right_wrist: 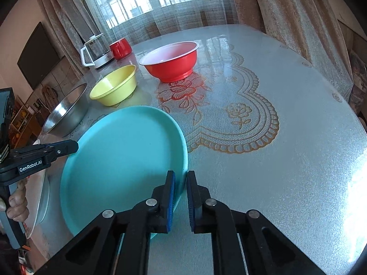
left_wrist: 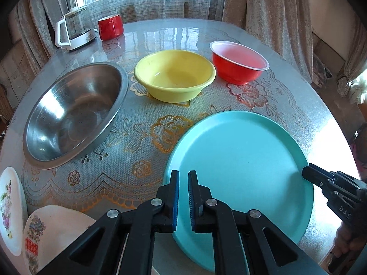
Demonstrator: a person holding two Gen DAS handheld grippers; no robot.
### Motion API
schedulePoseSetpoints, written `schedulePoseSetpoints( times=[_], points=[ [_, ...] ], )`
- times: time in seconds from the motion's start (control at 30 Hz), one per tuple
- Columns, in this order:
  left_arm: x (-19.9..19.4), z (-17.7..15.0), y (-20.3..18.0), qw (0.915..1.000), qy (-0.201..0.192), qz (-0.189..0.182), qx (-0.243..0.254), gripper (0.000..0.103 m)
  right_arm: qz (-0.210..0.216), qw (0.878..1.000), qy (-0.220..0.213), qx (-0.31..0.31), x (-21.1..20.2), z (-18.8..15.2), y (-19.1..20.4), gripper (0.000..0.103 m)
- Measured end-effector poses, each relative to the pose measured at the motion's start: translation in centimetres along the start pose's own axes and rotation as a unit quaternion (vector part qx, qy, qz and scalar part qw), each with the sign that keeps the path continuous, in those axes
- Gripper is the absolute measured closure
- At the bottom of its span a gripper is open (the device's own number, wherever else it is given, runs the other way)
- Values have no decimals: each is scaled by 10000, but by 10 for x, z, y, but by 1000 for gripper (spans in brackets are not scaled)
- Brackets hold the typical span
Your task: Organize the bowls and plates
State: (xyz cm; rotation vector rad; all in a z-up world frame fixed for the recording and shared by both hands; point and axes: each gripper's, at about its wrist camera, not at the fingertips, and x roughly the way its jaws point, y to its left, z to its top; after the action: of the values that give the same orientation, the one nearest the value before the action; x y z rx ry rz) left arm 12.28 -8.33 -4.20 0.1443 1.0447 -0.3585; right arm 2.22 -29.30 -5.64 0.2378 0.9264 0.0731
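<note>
Black left claw point(left_wrist: 183, 178), blue pads point(left_wrist: 176, 200), silver rivets; right claw point(right_wrist: 181, 178) alike

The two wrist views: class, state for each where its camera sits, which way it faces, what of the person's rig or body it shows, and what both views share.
Left wrist view: sits behind the left gripper, over the round turquoise plate's near-left edge, facing the window; the right gripper shows at right.
Right wrist view: behind the right gripper, jaws astride the plate's right rim, facing the window; the left gripper and hand show.
Shared: plate, steel bowl, yellow bowl, red bowl.
</note>
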Motion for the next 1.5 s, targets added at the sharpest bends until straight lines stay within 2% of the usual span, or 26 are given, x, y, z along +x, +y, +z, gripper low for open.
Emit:
schedulePoseSetpoints(
  times=[0.1, 0.2, 0.33, 0.4, 0.57, 0.77, 0.93, 1.0, 1.07, 1.17, 1.37, 1.5],
  points=[
    [7, -1, -1, 9999, 95, -55, 99, 95, 26, 10000, -8, -49, 0, 0, 0, 93],
    [8, -3, -9, 9994, 53, -70, 327, 95, 23, 10000, -24, -56, 1, 1, 0, 93],
    [9, -3, -19, 9988, 29, -292, 401, 95, -27, 10000, -39, -39, 3, 4, 0, 94],
    [9, -4, -25, 9985, 20, -287, 455, 95, -59, 10000, -57, 5, 4, 6, -2, 94],
    [2, -2, -23, 9991, -172, -237, 314, 95, -386, 9991, -124, 87, 4, 11, -10, 95],
    [1, -2, -18, 9993, -145, -317, 100, 94, -475, 9982, -135, 326, 3, 15, -22, 95],
    [-11, -8, -20, 9990, -418, -147, -68, 91, -787, 9961, -177, 345, 2, 17, -24, 95],
    [-13, -9, -21, 9989, -437, -139, -39, 85, -686, 9968, -162, 383, 0, 16, -27, 95],
    [-7, -12, -25, 9995, -310, -95, -12, 73, -697, 9969, -172, 324, 0, 15, -26, 95],
    [6, -17, -33, 9999, -78, 52, 64, 73, -698, 9968, -194, 352, -1, 14, -27, 95],
    [3, -24, -44, 9990, -259, 226, 285, 75, -602, 9971, -178, 424, -1, 12, -28, 93],
    [2, -25, -47, 9983, -337, 335, 349, 75, -594, 9973, -193, 378, -2, 11, -25, 87]
  ],
)
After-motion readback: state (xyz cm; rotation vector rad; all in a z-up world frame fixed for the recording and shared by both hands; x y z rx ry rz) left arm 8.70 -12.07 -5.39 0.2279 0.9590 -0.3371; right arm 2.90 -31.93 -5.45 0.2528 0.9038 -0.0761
